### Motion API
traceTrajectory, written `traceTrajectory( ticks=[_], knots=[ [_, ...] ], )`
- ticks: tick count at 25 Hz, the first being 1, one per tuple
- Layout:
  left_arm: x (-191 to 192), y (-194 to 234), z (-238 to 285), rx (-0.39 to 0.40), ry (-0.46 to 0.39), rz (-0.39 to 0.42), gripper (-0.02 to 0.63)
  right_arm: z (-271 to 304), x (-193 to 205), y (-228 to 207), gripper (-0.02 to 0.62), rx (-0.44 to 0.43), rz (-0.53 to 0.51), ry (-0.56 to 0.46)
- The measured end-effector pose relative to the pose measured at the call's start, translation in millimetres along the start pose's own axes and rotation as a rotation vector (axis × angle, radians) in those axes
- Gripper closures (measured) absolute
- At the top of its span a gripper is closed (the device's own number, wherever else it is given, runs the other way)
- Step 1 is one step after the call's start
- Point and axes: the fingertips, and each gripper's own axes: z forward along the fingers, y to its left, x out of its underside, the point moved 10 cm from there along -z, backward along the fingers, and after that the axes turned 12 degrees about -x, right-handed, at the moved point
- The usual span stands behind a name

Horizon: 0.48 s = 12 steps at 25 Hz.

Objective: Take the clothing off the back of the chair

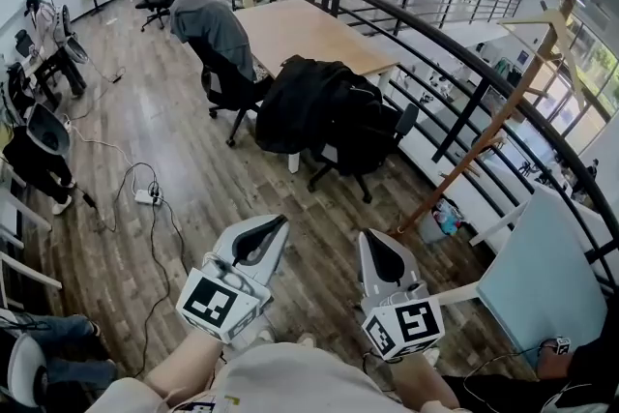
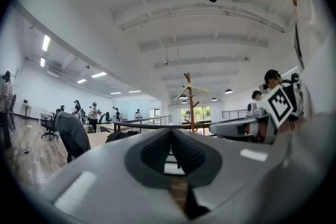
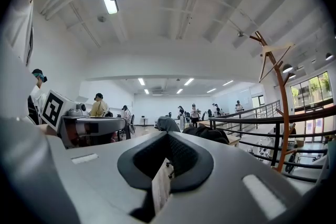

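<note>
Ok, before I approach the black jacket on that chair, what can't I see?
Back of the chair: head view, black jacket covers it.
Jacket's collar and sleeves: head view, one dark mass, too small.
Gripper views: left gripper and right gripper bodies hide the jacket's lower part.

The clothing (image 1: 324, 111) draped over the black chair (image 1: 404, 119) is black; the garment (image 1: 215, 26) further back is grey; the table (image 1: 300, 34) is pale wood; the floor (image 1: 193, 160) shows brown planks; the railing (image 1: 464, 53) is black; the left gripper (image 1: 280, 221) and right gripper (image 1: 370, 237) are light grey, patterned with black-and-white squares.
</note>
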Motion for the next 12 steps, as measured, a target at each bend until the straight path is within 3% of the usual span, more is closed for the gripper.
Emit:
traceTrajectory(
  ticks=[12],
  knots=[
    [6,-45,13,-0.001,0.007,0.003,0.617,-28,10,-24,0.595,0.004,0.008,-0.014]
  ],
)
